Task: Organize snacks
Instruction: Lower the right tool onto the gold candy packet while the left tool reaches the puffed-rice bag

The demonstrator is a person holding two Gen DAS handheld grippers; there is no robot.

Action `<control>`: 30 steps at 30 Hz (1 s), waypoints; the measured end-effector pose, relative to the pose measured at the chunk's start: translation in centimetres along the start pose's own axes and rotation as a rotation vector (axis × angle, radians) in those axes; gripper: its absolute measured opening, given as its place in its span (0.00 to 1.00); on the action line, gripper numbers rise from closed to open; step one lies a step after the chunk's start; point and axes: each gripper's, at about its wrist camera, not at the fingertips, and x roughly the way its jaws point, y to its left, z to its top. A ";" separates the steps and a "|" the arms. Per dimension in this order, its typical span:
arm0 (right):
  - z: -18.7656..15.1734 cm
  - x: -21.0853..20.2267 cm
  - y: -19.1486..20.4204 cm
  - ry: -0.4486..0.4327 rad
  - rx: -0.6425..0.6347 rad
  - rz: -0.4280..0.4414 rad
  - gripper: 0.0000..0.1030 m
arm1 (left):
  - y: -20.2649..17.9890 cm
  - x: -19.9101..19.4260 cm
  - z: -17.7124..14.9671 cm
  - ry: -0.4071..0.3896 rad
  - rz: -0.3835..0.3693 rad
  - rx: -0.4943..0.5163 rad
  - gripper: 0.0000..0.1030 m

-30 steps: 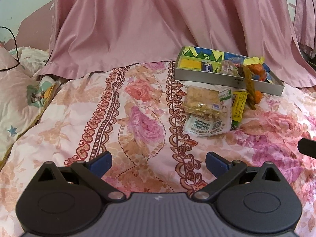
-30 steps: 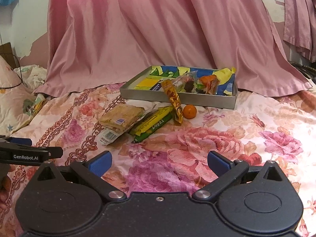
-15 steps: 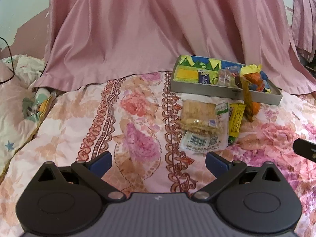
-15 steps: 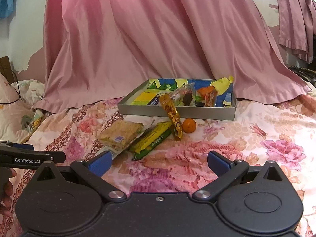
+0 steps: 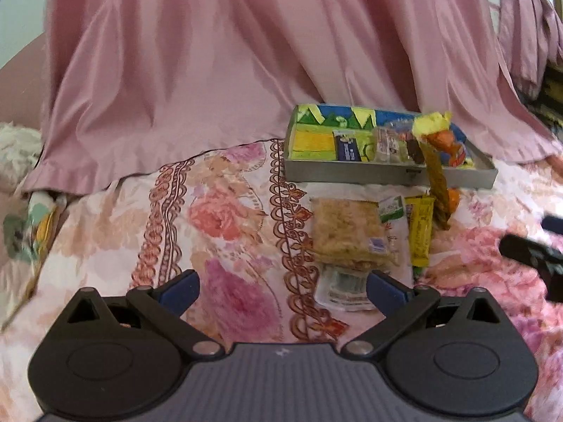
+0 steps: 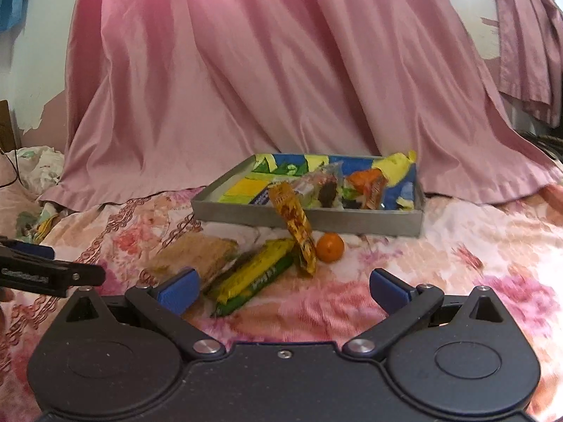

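A grey tray [image 5: 352, 174] [image 6: 246, 213] with a colourful lining holds several snacks on the floral bedspread. In front of it lie a clear cracker pack [image 5: 346, 232] [image 6: 200, 253], a yellow-green bar [image 5: 418, 232] [image 6: 253, 276], a small orange [image 6: 330, 247] [image 5: 454, 198], and a long orange-yellow packet [image 6: 293, 225] [image 5: 438, 179] leaning over the tray's front wall. My left gripper [image 5: 283, 290] is open and empty, just short of the cracker pack. My right gripper [image 6: 283, 290] is open and empty, just short of the yellow-green bar.
A pink curtain [image 6: 281, 88] hangs behind the tray and spills onto the bed. Pillows and bedding [image 5: 21, 218] lie at the left. The other gripper shows at the right edge of the left wrist view [image 5: 531, 253] and the left edge of the right wrist view [image 6: 49, 274].
Both grippers have moved forward toward the snacks and tilted up a little. The snacks look nearer and lower in both views. Both stay open.
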 end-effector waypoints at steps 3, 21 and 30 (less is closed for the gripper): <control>0.5 2.4 0.3 -0.004 -0.007 0.013 0.99 | 0.8 1.0 1.2 0.046 -0.020 0.055 1.00; 0.6 8.6 0.8 0.050 -0.132 0.008 0.99 | 0.1 9.3 5.6 0.119 -0.218 0.043 1.00; 0.9 11.1 -0.9 0.063 -0.179 -0.071 0.82 | -2.1 12.0 5.6 0.166 -0.279 0.064 1.00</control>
